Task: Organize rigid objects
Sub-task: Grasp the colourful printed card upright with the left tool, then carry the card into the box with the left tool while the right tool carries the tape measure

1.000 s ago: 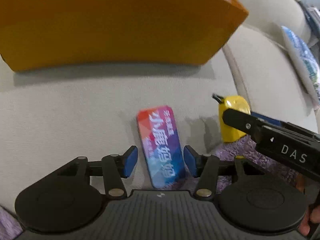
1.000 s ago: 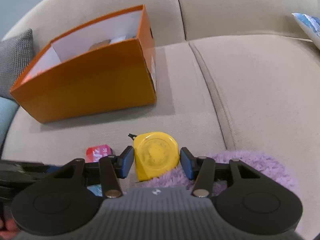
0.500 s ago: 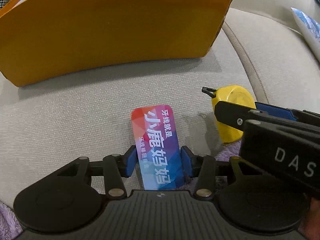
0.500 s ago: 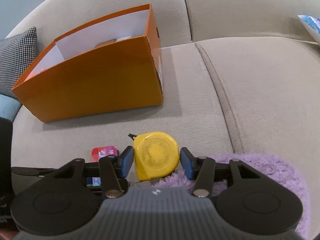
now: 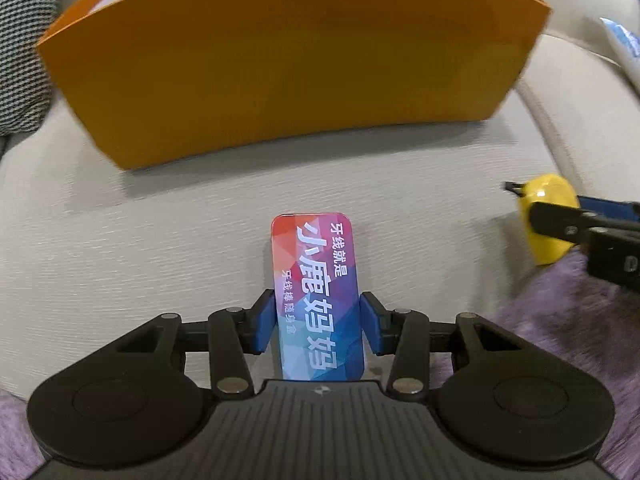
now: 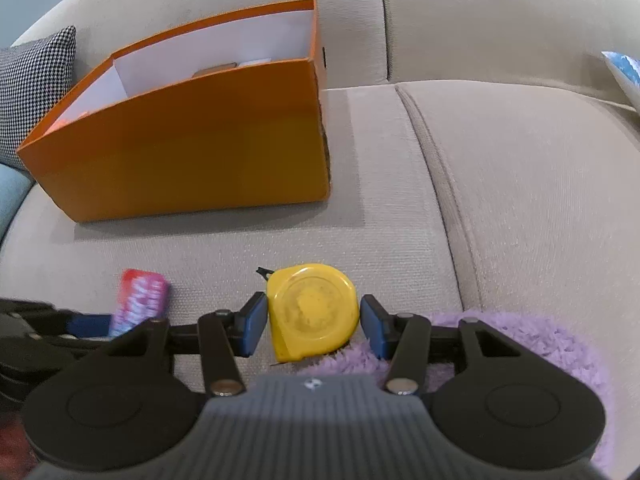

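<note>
A flat tin with a red-to-blue pattern and white lettering sits lengthwise between the blue pads of my left gripper, which is shut on its long sides. It points at the orange box just beyond. In the right wrist view a yellow tape measure lies on the sofa at the edge of a purple rug, and my right gripper is shut on it. The same tin shows at lower left of that view, and the open orange box holds several items.
The beige sofa seat has a seam to the right of the box. A fluffy purple rug lies under the right gripper. A houndstooth cushion leans at the far left; a blue-patterned pillow at the far right.
My left gripper's pads closed in from either side of the tin until they pressed on it, then swung with it to face the orange box. The right gripper stayed on the tape measure.
</note>
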The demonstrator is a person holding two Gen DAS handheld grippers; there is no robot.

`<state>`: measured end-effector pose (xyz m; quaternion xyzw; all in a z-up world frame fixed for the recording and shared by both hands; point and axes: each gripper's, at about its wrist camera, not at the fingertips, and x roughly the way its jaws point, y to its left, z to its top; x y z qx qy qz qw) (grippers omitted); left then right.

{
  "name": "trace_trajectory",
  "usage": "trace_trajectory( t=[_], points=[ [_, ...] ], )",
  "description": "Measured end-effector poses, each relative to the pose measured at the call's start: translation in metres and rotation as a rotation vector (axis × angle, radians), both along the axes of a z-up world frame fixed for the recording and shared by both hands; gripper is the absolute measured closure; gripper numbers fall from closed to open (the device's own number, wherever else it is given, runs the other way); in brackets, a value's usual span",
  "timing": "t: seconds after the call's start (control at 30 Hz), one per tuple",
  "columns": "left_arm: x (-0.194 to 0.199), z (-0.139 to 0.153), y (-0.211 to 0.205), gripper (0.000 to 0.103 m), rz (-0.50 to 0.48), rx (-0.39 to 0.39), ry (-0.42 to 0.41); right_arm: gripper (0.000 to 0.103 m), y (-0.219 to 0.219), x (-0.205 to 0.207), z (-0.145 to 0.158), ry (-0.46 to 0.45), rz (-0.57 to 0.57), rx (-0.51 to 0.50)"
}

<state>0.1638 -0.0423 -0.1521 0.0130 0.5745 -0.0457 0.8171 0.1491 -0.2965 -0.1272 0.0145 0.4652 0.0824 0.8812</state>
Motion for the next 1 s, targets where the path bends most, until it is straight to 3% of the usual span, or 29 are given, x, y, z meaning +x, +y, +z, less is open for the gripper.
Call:
trace_trajectory(
  t=[0.1,0.23,0.37,0.63,0.83,1.0],
  points=[
    [0.002,-0.001,0.013,0.047,0.032,-0.05,0.005,0.051,0.004,0.0,-0.001,0.0,0.017,-0.018],
    [0.0,-0.003,0.005,0.042,0.044,-0.029,-0.012,0.051,0.017,-0.001,-0.001,-0.003,0.06,-0.022],
    [0.002,-0.006,-0.009,0.053,0.022,0.006,-0.042,0.051,0.028,0.0,-0.005,0.005,0.09,-0.028],
    [-0.008,0.009,0.018,0.053,0.052,-0.112,-0.075,0.051,0.026,-0.004,-0.002,-0.012,0.101,-0.012],
    [-0.018,0.05,0.031,0.053,0.028,-0.212,-0.144,0.051,0.032,-0.011,0.011,-0.046,0.141,0.006],
    [-0.018,0.096,0.048,0.053,0.014,-0.314,-0.179,0.051,0.041,-0.013,0.042,-0.077,0.182,0.059]
  ],
)
